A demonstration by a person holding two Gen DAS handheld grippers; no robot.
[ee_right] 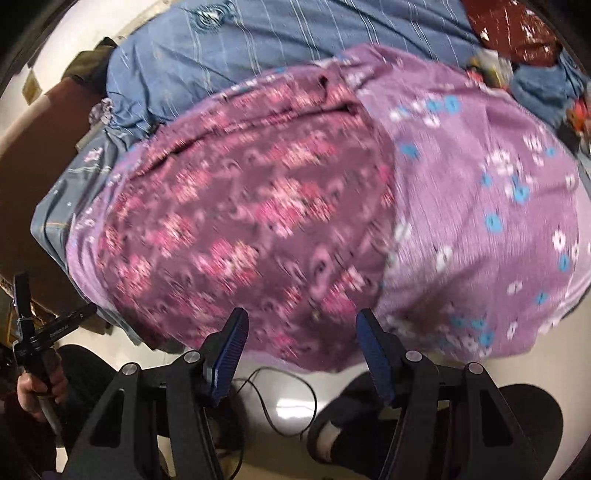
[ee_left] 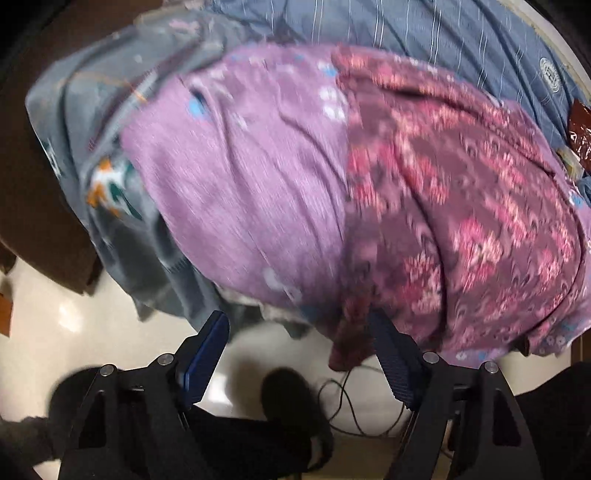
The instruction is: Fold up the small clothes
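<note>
A maroon garment with a pink flower pattern [ee_left: 454,192] lies spread on a lilac cloth with blue and white flowers [ee_left: 251,177], on the near edge of a bed. Its near hem hangs over the edge. It also shows in the right wrist view [ee_right: 240,221], with the lilac cloth [ee_right: 480,192] to its right. My left gripper [ee_left: 299,321] is open and empty, just below the hanging hem. My right gripper [ee_right: 301,317] is open and empty, at the garment's near edge. Both views are blurred.
A blue striped bedsheet [ee_left: 406,29] covers the bed behind. A grey printed cloth [ee_left: 96,147] lies left of the lilac one. A dark red packet [ee_right: 517,33] sits at the back right. A black cable [ee_right: 280,406] and slippered feet [ee_right: 354,435] are on the pale floor below.
</note>
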